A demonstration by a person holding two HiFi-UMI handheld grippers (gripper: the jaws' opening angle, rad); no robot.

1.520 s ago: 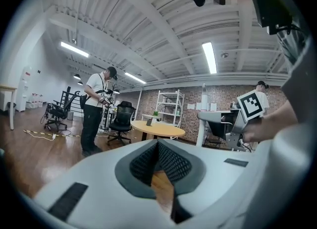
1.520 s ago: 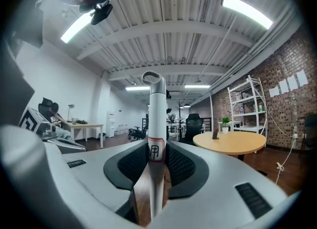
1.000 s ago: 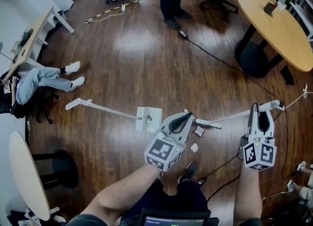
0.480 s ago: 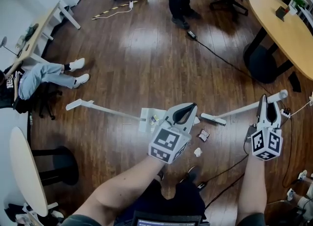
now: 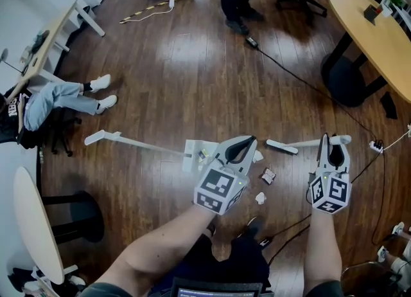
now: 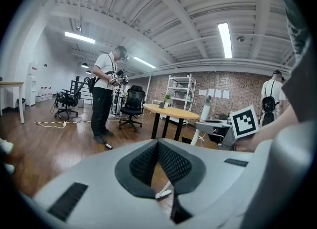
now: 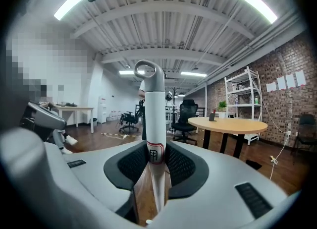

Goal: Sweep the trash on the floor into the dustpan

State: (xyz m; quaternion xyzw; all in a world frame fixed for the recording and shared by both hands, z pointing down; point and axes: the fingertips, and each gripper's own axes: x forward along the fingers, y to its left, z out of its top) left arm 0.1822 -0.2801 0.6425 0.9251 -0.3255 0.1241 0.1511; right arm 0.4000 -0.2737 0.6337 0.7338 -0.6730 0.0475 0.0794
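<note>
A white dustpan [image 5: 194, 154] lies on the wood floor, its long handle [image 5: 131, 141] pointing left. My left gripper [image 5: 249, 140] hovers just right of it, shut with nothing between the jaws [image 6: 158, 143]. A dark wrapper [image 5: 268, 175], a crumpled white scrap [image 5: 260, 197] and another white piece [image 5: 257, 156] lie on the floor between the grippers. My right gripper [image 5: 333, 139] is shut on the white broom handle [image 5: 308, 143], which stands upright between its pads [image 7: 154, 146]. The broom head [image 5: 282, 146] rests near the trash.
A black cable [image 5: 302, 87] crosses the floor toward a power strip [image 5: 376, 143]. A round wooden table [image 5: 372, 32] stands at the right, a person [image 5: 234, 0] at the top, a seated person's legs [image 5: 70, 99] at the left, and a small round table [image 5: 35, 231] at the lower left.
My right gripper has moved left and nearer to me, swinging the broom handle flatter. The broom head shifted only slightly. The left gripper and dustpan stayed put.
</note>
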